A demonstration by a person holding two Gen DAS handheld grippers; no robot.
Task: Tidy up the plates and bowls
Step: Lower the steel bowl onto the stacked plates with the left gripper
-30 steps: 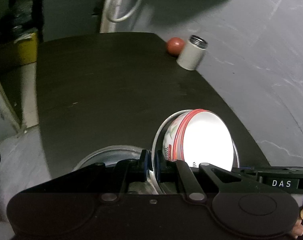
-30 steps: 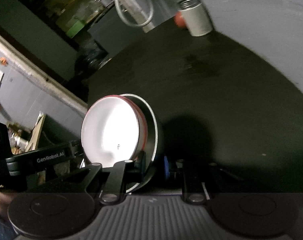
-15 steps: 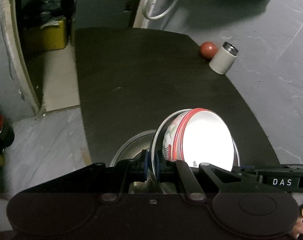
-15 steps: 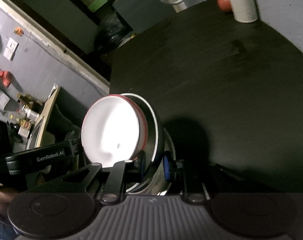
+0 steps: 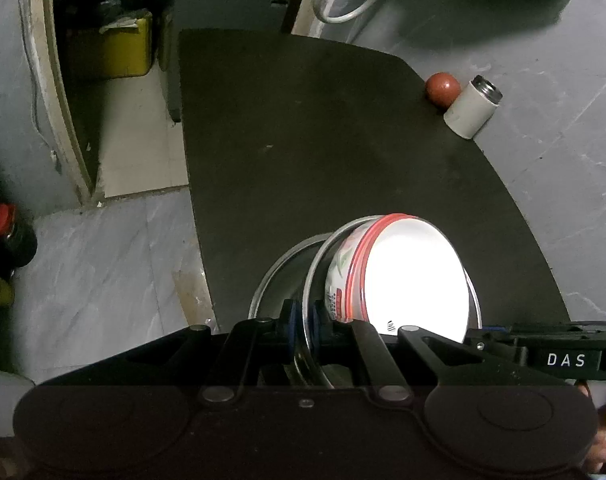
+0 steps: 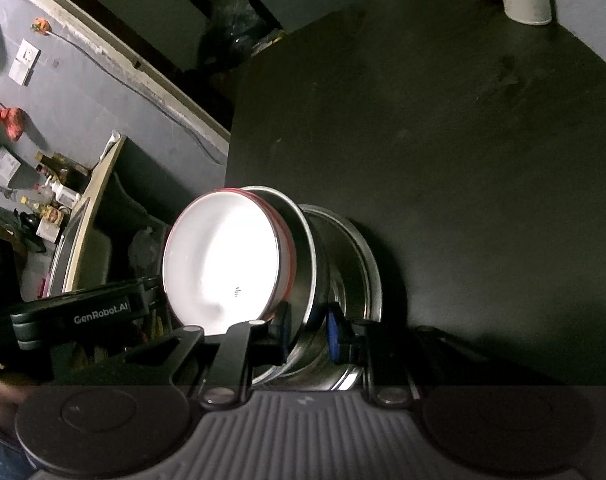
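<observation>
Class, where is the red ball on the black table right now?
The red ball sits at the table's far right edge, touching the white can; it also shows top right in the right wrist view.

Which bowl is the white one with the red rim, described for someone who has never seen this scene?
Start at the dark table; at its near edge, steel bowls are nested and tilted. The white bowl sits innermost, facing the camera. It alone is bright white inside, with a red rim and printed sides; its neighbours are bare metal.
</observation>
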